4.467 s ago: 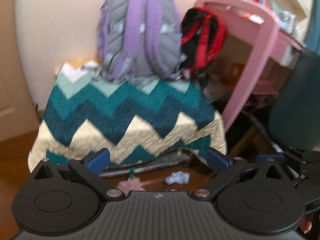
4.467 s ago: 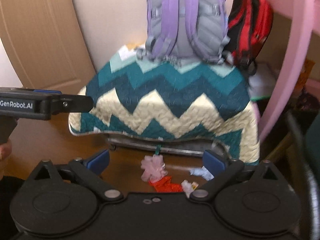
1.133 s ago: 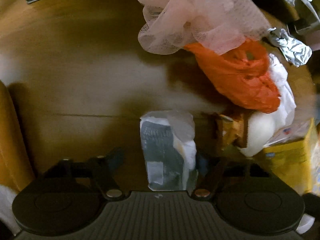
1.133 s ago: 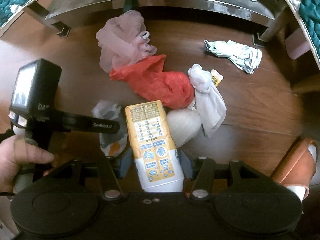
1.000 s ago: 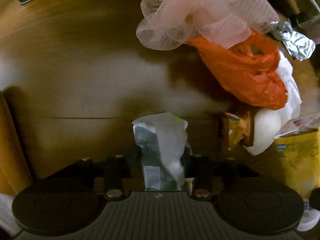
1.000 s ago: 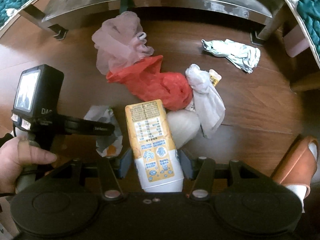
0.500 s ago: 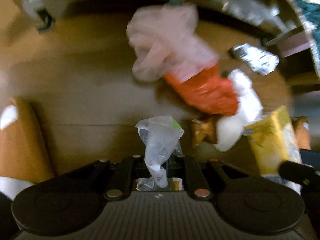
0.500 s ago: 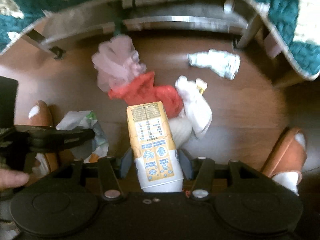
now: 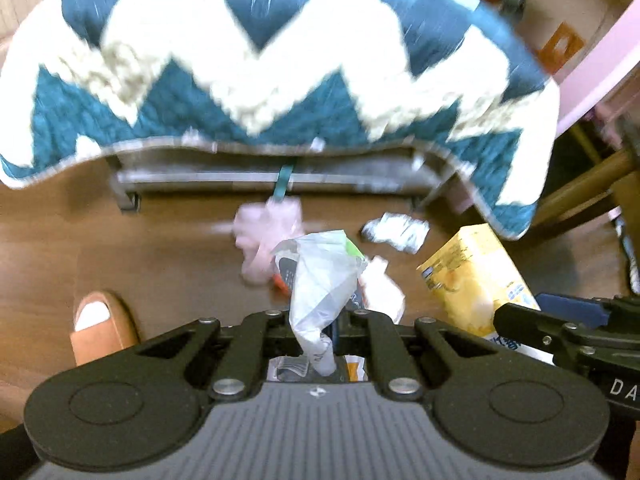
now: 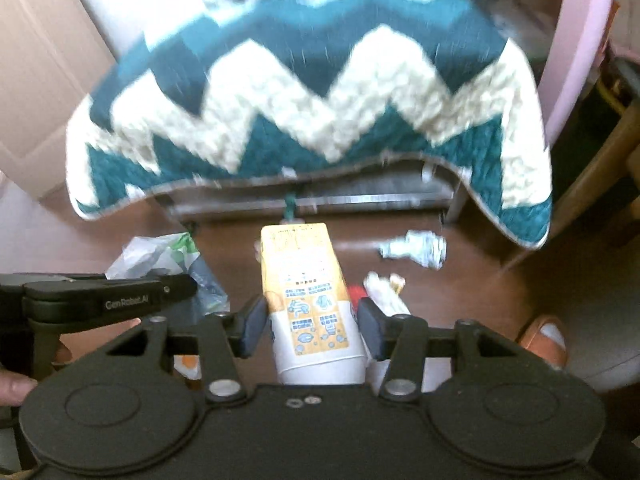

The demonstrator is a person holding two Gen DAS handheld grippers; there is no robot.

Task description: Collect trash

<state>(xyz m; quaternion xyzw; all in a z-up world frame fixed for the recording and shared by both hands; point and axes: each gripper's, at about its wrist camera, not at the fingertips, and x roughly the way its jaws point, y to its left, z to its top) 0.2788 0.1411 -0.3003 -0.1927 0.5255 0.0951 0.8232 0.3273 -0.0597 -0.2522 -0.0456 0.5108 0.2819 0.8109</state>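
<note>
Both hands are loaded here. The left gripper [image 9: 316,322] is pinched tight on a crumpled plastic wrapper [image 9: 320,276], which sticks up out of the jaws and flops forward; the right gripper [image 10: 312,320] is clamped on a yellow carton [image 10: 306,280], pads on its two side faces, its long axis running straight out along the fingers and away from the hand. Both point steeply down at the wooden floor [image 9: 160,248], well above it, so neither has room for another piece right now. What's left lies ahead and below, in front of the low bench under the zigzag quilt [image 9: 280,60]: a pink mesh puff [image 9: 266,228] nearest the bench, a crumpled foil wrapper [image 10: 416,248] off to the right side, a white wad [image 10: 386,286] just beyond the carton with a bit of red beside it. No bin shows in either view, so I reckon the next move is carrying this pair off somewhere out of frame; the foil sits closer to the right hand's side for later.
</note>
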